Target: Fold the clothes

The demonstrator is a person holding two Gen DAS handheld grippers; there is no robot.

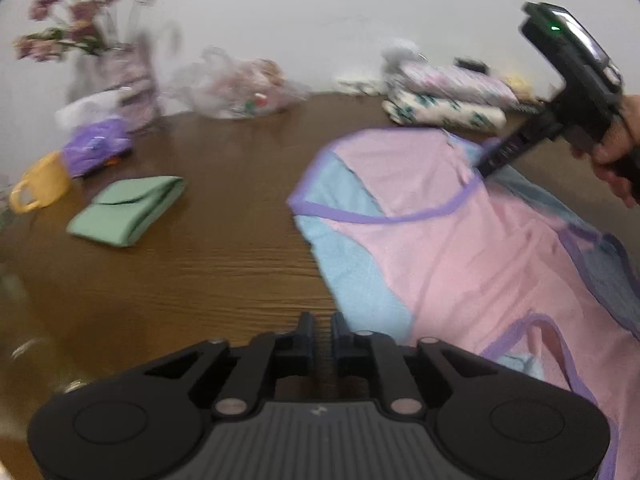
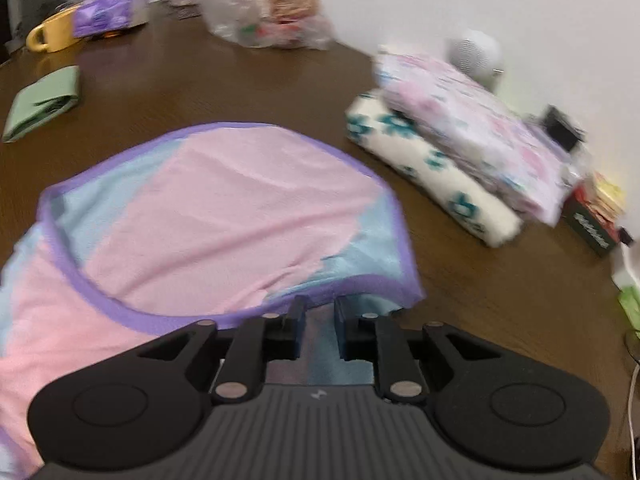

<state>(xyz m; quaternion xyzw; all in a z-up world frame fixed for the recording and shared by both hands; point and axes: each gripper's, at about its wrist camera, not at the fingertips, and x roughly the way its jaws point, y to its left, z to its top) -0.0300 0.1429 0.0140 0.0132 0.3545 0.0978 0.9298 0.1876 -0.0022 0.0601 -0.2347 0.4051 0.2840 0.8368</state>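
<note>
A pink garment (image 1: 440,240) (image 2: 224,208) with light blue panels and purple trim lies spread on the brown wooden table (image 1: 220,260) (image 2: 240,88). My left gripper (image 1: 322,320) hovers over bare wood just left of the garment's blue edge. Its jaws stand a narrow gap apart with nothing between them. My right gripper (image 2: 320,308) (image 1: 486,168), held by a hand (image 1: 616,140), reaches the garment's purple-trimmed far edge. Its jaws are apart, blue fabric shows in the gap, and the pads do not press on it.
A folded green cloth (image 1: 128,208) (image 2: 44,100), a yellow mug (image 1: 40,188) (image 2: 52,34), a purple packet (image 1: 96,144) and a flower vase (image 1: 120,80) lie left. A plastic bag (image 1: 240,88) (image 2: 276,12) and stacked folded clothes (image 1: 444,100) (image 2: 460,140) sit by the wall.
</note>
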